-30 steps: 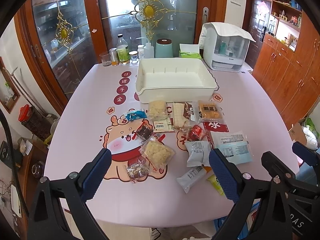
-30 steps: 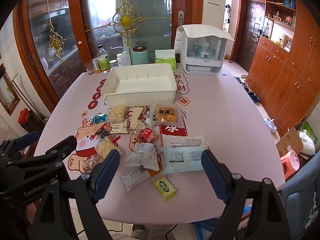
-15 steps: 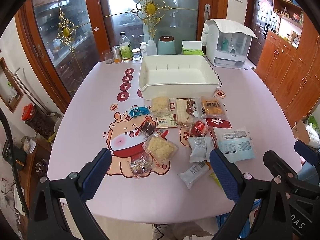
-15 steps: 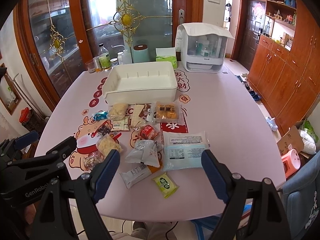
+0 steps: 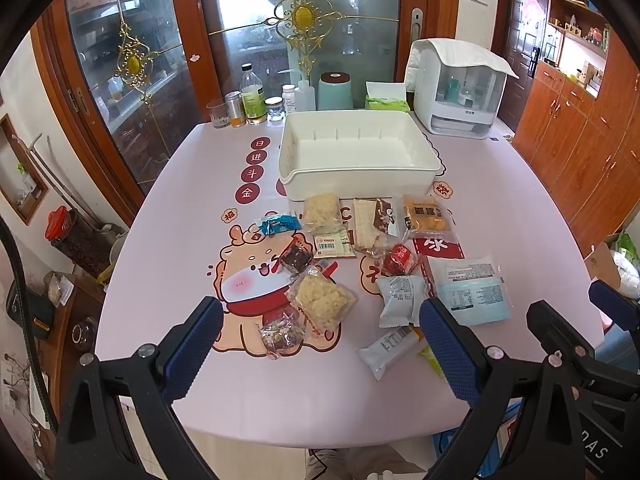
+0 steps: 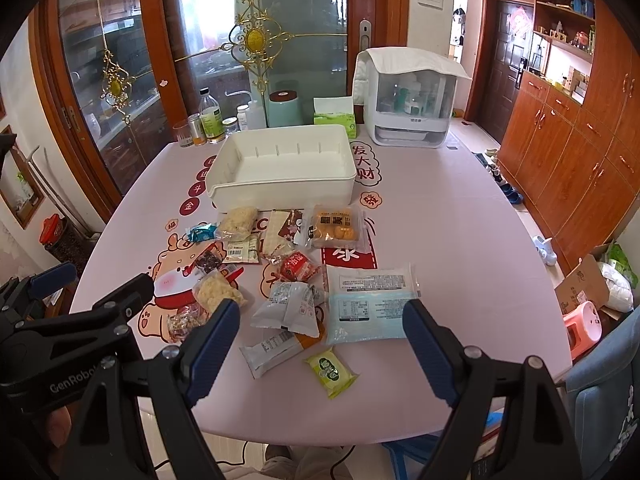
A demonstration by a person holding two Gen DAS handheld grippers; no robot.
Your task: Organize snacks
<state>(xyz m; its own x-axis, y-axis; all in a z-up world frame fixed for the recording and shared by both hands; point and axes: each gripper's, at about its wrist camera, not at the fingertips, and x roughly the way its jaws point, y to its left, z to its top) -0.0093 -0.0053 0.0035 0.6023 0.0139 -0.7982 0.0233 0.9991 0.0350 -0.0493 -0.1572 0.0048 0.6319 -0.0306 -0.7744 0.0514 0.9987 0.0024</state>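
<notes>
Likely handling: snack packets light, crinkly, slippery; pinch a sealed edge.
Claws: left claw, right claw both agape, empty.

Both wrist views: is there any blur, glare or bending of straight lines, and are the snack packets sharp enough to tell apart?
Left wrist view: sharp, no motion blur; the fisheye bends the table edge and darkens the corners; the glass door is washed out by daylight. Right wrist view: equally sharp; the white bin and green packet are clear, the wooden cabinets lean and curve.
</notes>
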